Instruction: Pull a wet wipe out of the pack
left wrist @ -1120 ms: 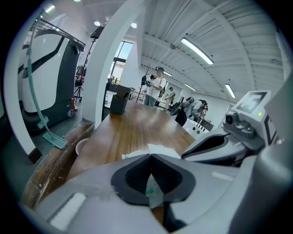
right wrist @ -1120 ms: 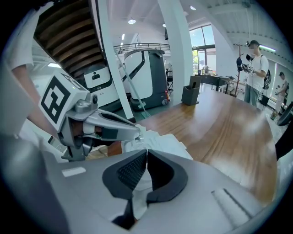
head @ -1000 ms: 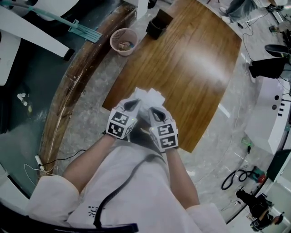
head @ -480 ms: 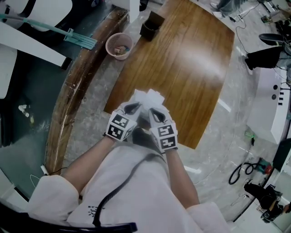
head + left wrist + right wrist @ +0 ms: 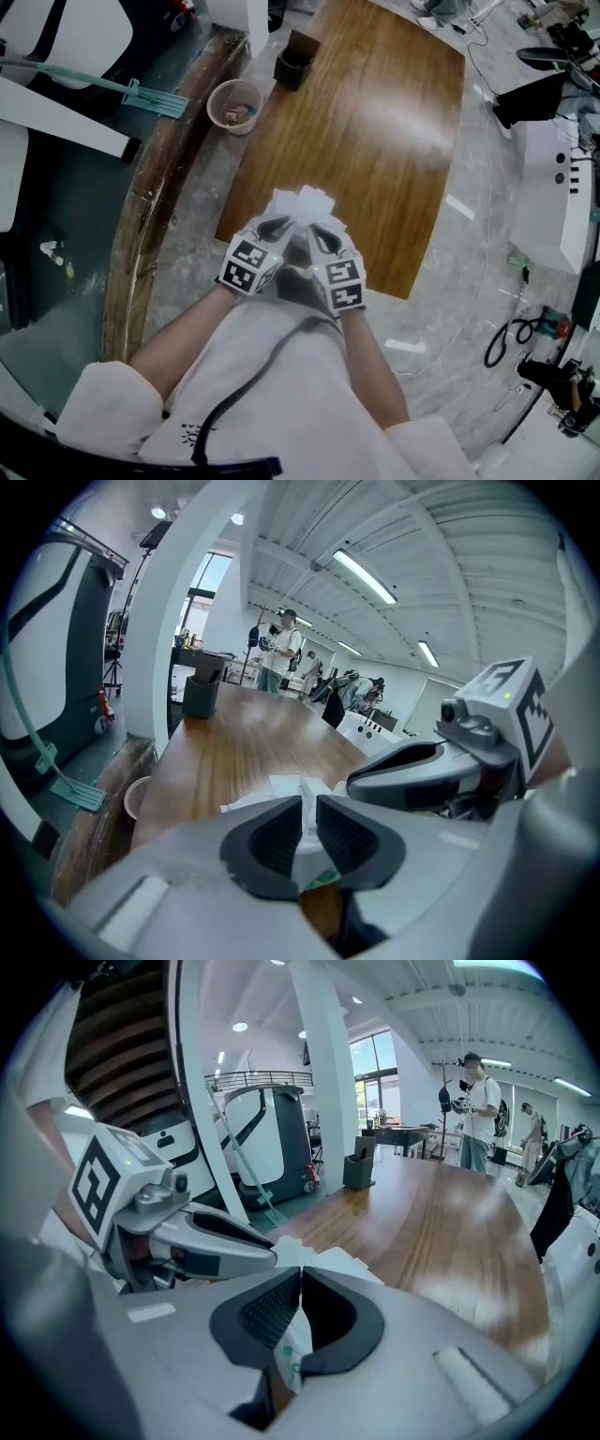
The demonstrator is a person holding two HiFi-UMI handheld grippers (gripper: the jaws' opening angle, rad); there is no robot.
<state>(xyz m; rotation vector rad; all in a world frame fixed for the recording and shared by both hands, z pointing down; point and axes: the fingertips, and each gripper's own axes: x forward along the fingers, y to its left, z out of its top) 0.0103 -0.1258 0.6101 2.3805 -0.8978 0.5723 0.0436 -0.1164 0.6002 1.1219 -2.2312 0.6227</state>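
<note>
1. A person holds two tools side by side close to the chest, over the near edge of a brown wooden tabletop (image 5: 375, 141)
2. The left hand-held gripper (image 5: 308, 806) points forward and a bit down. Its jaws are opening. There is a thin gap between its two dark pads, and a bit of white wipe (image 5: 305, 202) sits in that gap
3. The right hand-held gripper (image 5: 300, 1283) is just beside the left one. Its jaws are closed tight on the pack (image 5: 292, 1354). The part you can see is a thin white edge with little green dots, and it hangs down between the pads
4. The wipe sticks out in front of both tips as a bunch of white folded corners. It is held up between the two tools, in front of the person. I cannot tell if it touches the tabletop
5. The person's white sleeves fill the bottom of the head view
6. A dark box (image 5: 292, 58) stands at the far end of the tabletop, well away from the wipe
7. A round pink basket (image 5: 234, 101) sits on the floor beside the tabletop, on the left in the head view. Something small lies inside it
8. Far off, past the end of the tabletop, another person (image 5: 473, 1115) is standing
</note>
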